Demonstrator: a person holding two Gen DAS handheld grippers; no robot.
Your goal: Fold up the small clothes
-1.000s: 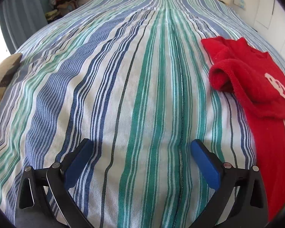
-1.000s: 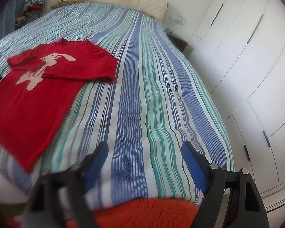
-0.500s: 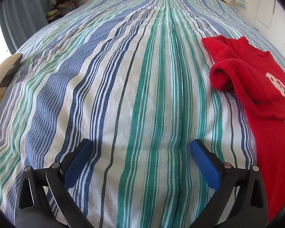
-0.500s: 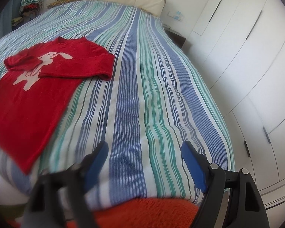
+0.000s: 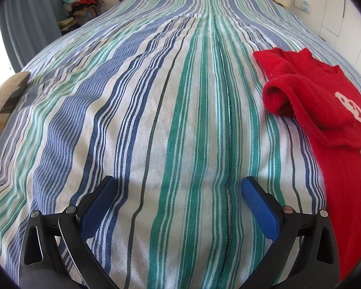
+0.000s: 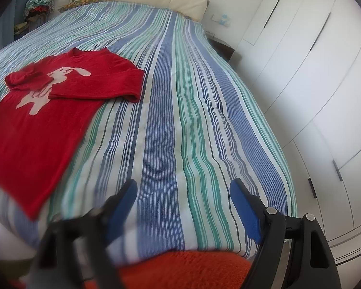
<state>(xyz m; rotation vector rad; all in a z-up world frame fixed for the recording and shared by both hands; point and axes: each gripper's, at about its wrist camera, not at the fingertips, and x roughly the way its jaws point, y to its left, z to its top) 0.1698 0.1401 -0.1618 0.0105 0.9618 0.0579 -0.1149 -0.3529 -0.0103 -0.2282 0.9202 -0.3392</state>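
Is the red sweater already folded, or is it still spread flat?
Partly folded: the red sweater has both sleeves folded across the chest, but its body lies spread full length on the striped bedspread.

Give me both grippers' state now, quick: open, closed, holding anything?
Left gripper: jaws open, holding nothing, over the striped bedspread.
Right gripper: jaws open, holding nothing; red sweater lies untouched.

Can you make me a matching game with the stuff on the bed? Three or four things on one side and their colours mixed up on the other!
Things:
1. sweater
2. bunny picture on the sweater
3. bedspread
4. finger pads of the right gripper

Colours:
A. solid blue
B. pale pinkish cream
C. red
D. blue, green and white stripes

Pairs: 1-C, 2-B, 3-D, 4-A
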